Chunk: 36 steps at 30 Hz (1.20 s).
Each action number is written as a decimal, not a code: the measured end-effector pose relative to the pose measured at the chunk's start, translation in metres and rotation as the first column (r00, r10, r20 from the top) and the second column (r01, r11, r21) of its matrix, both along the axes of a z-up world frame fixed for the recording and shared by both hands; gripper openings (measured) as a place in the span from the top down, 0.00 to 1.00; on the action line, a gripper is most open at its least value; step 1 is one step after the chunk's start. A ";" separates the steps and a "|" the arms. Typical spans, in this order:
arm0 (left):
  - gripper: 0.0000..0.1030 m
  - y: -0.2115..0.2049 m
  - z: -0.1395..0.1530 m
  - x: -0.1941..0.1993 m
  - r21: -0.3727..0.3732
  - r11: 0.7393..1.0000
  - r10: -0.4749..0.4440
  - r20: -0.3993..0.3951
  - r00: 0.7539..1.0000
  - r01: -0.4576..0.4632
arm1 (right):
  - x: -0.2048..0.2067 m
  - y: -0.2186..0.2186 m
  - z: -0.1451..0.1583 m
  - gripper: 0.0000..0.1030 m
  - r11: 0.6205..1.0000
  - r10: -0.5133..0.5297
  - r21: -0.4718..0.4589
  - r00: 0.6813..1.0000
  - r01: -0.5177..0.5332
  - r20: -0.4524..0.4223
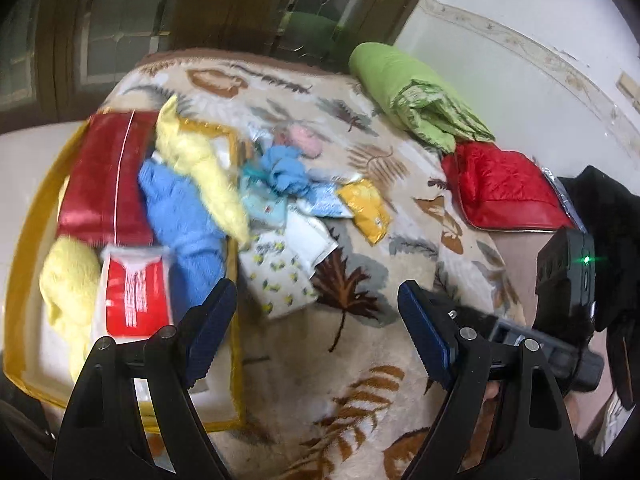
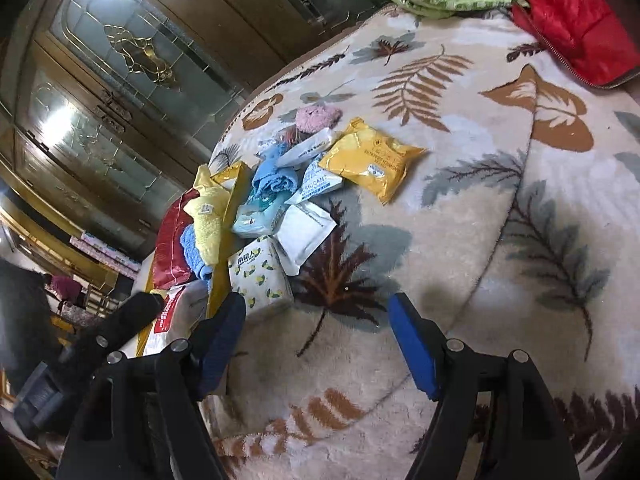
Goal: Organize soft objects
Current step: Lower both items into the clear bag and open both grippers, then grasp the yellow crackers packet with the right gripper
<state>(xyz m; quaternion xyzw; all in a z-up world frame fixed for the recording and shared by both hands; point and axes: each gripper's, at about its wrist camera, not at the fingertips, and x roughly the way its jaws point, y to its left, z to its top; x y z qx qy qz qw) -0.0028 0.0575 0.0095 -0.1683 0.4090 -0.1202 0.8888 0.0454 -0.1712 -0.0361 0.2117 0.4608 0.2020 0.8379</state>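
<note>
Loose pile – lemon-print tissue pack (image 2: 260, 280), white pouch (image 2: 306, 236), yellow packet (image 2: 374, 162), blue cloth (image 2: 276, 182) – sits mid leaf-print blanket (image 2: 460, 200), just beside the yellow-rimmed storage box (image 1: 236, 360). Box already holds yellow towel (image 1: 200, 164), blue towel (image 1: 180, 216), red bags. Left gripper (image 1: 316, 328) and right gripper (image 2: 316, 340) both wide, empty, above bare blanket. Risks: the yellow towel draped over the rim could slide out; a grab into overlapping packs likely lifts two, or snags the pile; slick pouches may slip from the pads.
</note>
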 end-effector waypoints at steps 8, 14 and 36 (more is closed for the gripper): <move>0.19 0.001 -0.004 0.005 -0.020 1.000 -0.003 0.006 1.000 0.003 | 0.004 -0.008 0.000 0.29 1.000 0.007 0.018 1.000 -0.007 0.011; 0.21 -0.001 -0.022 0.025 0.025 0.999 0.030 -0.088 0.996 -0.028 | 0.029 -0.009 -0.015 0.38 0.998 0.028 0.053 0.999 -0.026 -0.041; 0.33 0.011 -0.019 0.031 -0.034 0.999 0.023 -0.132 0.991 -0.028 | 0.099 0.031 -0.024 0.58 0.939 0.126 -0.322 0.992 -0.122 -0.009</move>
